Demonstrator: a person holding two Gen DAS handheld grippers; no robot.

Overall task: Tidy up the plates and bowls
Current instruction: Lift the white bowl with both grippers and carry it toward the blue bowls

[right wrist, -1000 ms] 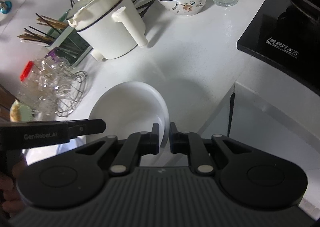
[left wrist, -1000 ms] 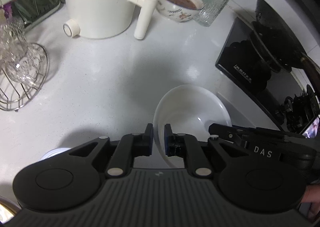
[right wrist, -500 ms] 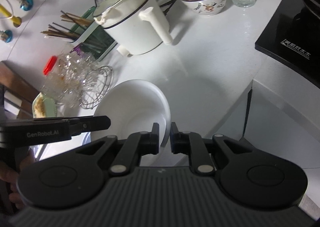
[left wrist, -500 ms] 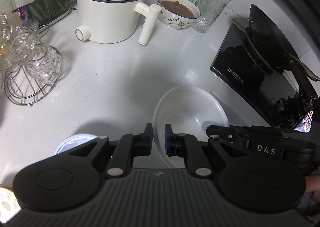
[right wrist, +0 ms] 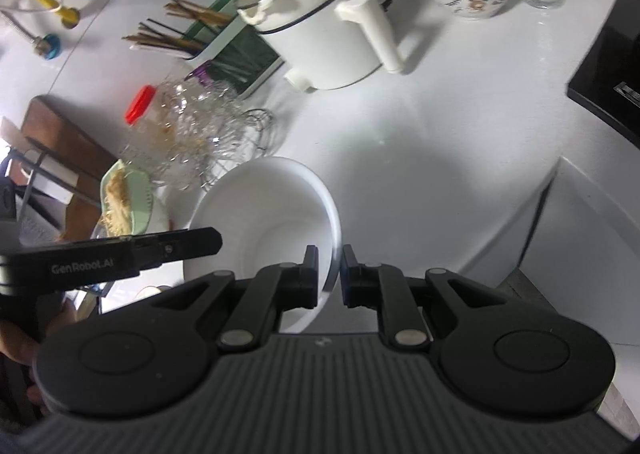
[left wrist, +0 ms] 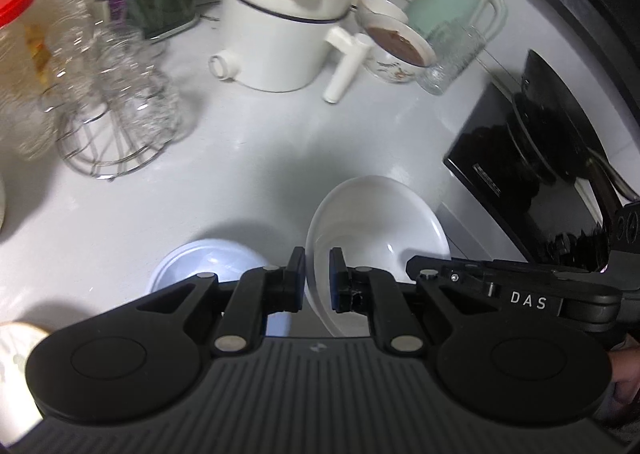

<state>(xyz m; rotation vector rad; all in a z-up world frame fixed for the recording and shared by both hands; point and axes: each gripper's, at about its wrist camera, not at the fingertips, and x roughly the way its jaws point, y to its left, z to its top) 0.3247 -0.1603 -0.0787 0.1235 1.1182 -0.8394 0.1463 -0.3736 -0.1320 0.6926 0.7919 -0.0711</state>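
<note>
Presently the white bowl (left wrist: 380,221), rigid, glazed, slippery and breakable, hangs above the surface (left wrist: 260,173), each hand-held gripper, left (left wrist: 317,280) and right (right wrist: 330,276), pinching opposite rim edges; the rim gives the best hold.

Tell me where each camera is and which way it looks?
Left wrist: sits on the left gripper, looks forward and down at the counter; its fingers pinch the bowl; the right gripper's finger and a bit of hand show at right.
Right wrist: sits on the right gripper, looks down at the counter from the other side; its fingers pinch the bowl's opposite rim; the left gripper and hand show at left.
Both see the bowl, the pot and the glass rack.
</note>
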